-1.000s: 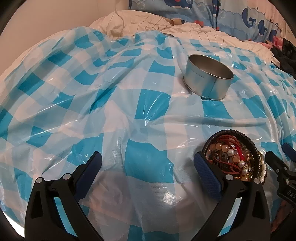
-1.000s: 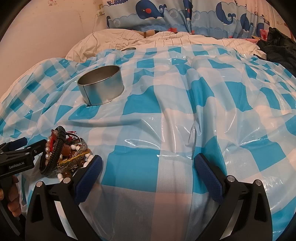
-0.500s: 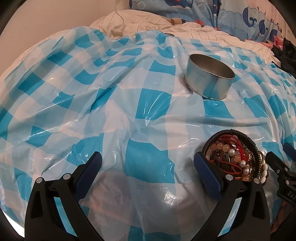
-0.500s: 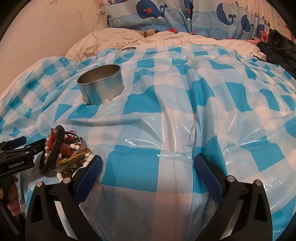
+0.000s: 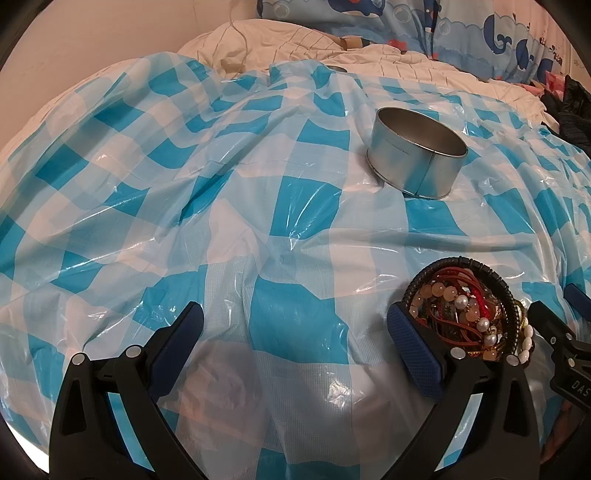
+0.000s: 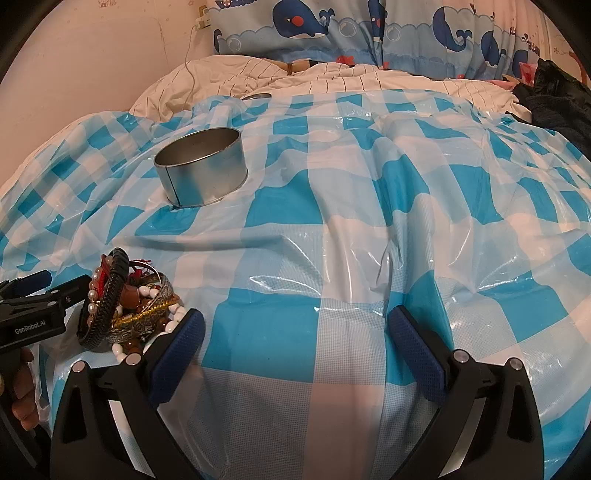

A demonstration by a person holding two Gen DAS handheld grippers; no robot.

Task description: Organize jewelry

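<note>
- A blue-and-white checked plastic sheet (image 6: 280, 328) lies wrinkled over a bed, carrying a round metal tin (image 6: 202, 170) and a tangled pile of jewelry (image 6: 125, 306)
- The left gripper (image 5: 295, 343) hovers low over the sheet with its jaws spread wide and nothing between them; its right fingertip (image 5: 413, 354) sits just beside the jewelry pile (image 5: 467, 314)
- The right gripper (image 6: 295, 347) is likewise wide apart and empty, its left fingertip (image 6: 177, 354) just beside the same pile
- The pile (a black braided bangle, pearl and peach bead strands, red cords, a gold-toned band) rests near the sheet's front edge, between the two grippers
- The tin (image 5: 416, 159) stands upright and open-topped farther back toward the sheet's rear edge, well apart from the jewelry; no jewelry is visible inside it
- Part of a person's hand (image 6: 22, 402) grips the left gripper's handle at the left edge of the right wrist view
- Beyond the sheet's far edge lie a white striped quilt (image 6: 325, 79) and a whale-print pillow (image 6: 332, 29), with a dark garment (image 6: 561, 99) at the right
</note>
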